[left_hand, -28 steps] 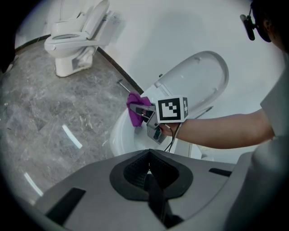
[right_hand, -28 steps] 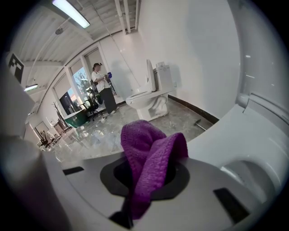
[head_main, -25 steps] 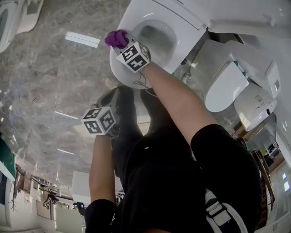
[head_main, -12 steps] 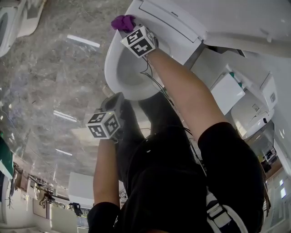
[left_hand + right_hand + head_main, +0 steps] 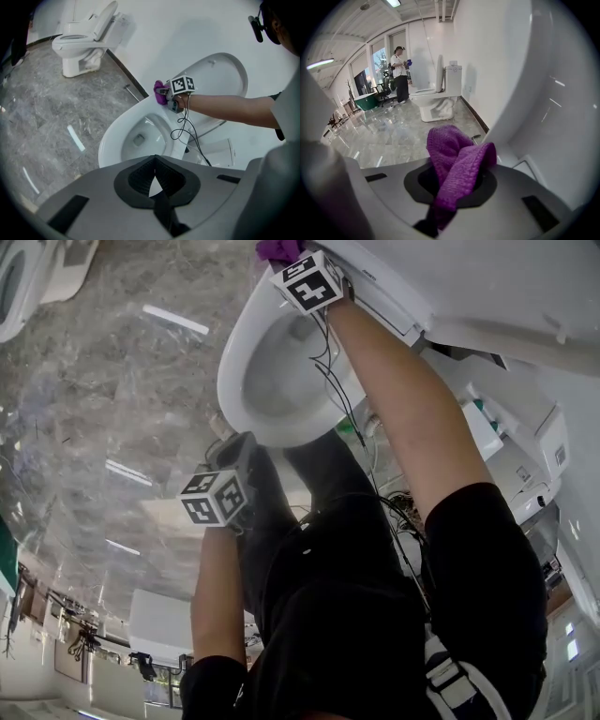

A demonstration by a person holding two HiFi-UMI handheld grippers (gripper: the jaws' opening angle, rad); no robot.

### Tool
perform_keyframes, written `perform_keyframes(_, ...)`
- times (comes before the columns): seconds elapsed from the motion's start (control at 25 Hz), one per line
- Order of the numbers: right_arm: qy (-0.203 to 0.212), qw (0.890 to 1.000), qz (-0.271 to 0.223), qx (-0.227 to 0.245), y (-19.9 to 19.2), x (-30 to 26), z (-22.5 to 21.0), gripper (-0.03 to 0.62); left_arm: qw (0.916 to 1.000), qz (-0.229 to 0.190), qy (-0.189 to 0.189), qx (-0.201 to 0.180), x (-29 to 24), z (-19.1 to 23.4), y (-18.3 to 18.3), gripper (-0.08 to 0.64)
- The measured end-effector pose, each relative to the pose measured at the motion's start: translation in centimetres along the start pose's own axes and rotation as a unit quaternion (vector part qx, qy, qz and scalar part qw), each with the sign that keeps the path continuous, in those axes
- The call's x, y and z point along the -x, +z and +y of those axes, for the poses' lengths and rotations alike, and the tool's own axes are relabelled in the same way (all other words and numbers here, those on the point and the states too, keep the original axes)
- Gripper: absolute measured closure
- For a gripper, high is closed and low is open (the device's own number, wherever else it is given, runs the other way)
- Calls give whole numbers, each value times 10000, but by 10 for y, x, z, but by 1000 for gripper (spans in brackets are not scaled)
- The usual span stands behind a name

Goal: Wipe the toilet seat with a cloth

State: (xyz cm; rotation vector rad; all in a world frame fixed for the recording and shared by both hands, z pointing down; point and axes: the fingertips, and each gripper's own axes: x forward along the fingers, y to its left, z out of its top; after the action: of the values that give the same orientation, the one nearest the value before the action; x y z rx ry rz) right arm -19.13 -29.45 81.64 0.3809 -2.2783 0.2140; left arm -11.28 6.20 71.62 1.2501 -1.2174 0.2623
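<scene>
A white toilet stands with its lid raised and its seat rim bare. My right gripper is shut on a bunched purple cloth at the rear of the rim, next to the lid's hinge. The left gripper view shows that cloth against the rim, with the right gripper behind it. In the right gripper view the cloth bulges out of the jaws, and the lid is close on the right. My left gripper hangs shut and empty in front of the bowl.
A black cable dangles from the right gripper over the bowl. The person's dark trousers stand close to the toilet's front. A second toilet stands along the wall on the grey marble floor. Another person stands far off.
My right gripper has carried the purple cloth along the seat rim from its front side to the rear by the hinge. The left gripper has barely shifted.
</scene>
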Motion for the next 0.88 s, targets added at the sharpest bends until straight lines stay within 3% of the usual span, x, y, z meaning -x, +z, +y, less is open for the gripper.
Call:
perform_keyframes(0.2,-234,9996,-119,47,-6,10,-15,537,10000,-17,-19,92,-6,-1,-7,551)
perform_keyframes(0.32,-481,9969,-345,-526,-21,22,-12,537,9998,-67,-77,152,-9,-5,-7,551)
perform_keyframes(0.56,-475,9947,-689,-600,-37,37,31,537,9999,-29,-99,94,-11,-6,-9,551)
perform_keyframes(0.88,-319,9873,-1013,-1183,-59,44,77,537,9999,103,-46,90,-15,-9,-21,551)
